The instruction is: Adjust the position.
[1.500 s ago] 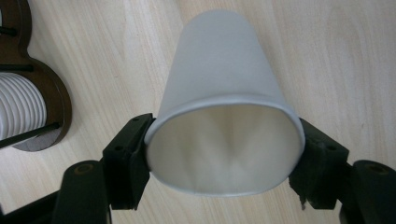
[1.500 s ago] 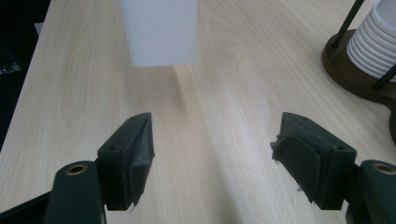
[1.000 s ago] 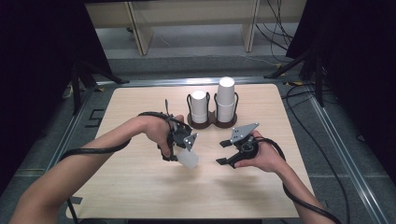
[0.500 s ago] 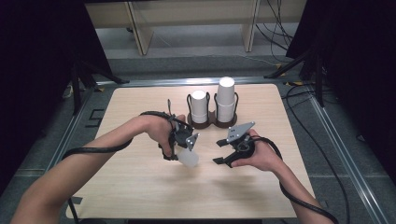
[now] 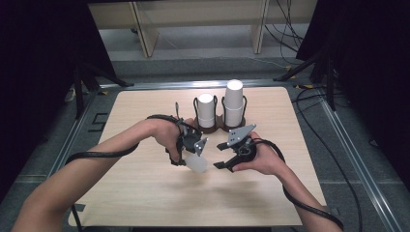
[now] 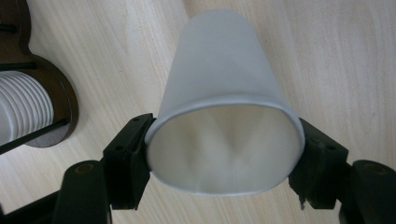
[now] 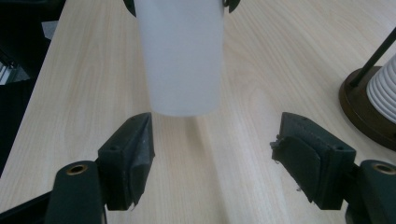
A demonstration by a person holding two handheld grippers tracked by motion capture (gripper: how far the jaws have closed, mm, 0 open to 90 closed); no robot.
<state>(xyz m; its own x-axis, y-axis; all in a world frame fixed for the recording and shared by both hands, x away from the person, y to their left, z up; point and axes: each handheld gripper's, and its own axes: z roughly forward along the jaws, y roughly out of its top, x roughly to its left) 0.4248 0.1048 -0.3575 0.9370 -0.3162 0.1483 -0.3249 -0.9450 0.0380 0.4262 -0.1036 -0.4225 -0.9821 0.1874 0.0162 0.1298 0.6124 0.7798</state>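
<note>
Mid-table: left gripper (image 6: 224, 186) squeezing cup (image 6: 224, 107) rim; right gripper (image 7: 219, 158) spread.

Overhead forward-down; tool cameras close, sharing cup (image 6: 223, 121)

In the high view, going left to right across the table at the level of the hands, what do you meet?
Left forearm → left tool → white paper cup squeezed at its rim between the tool's jaws → right tool, jaws open, facing the cup → right hand.
</note>
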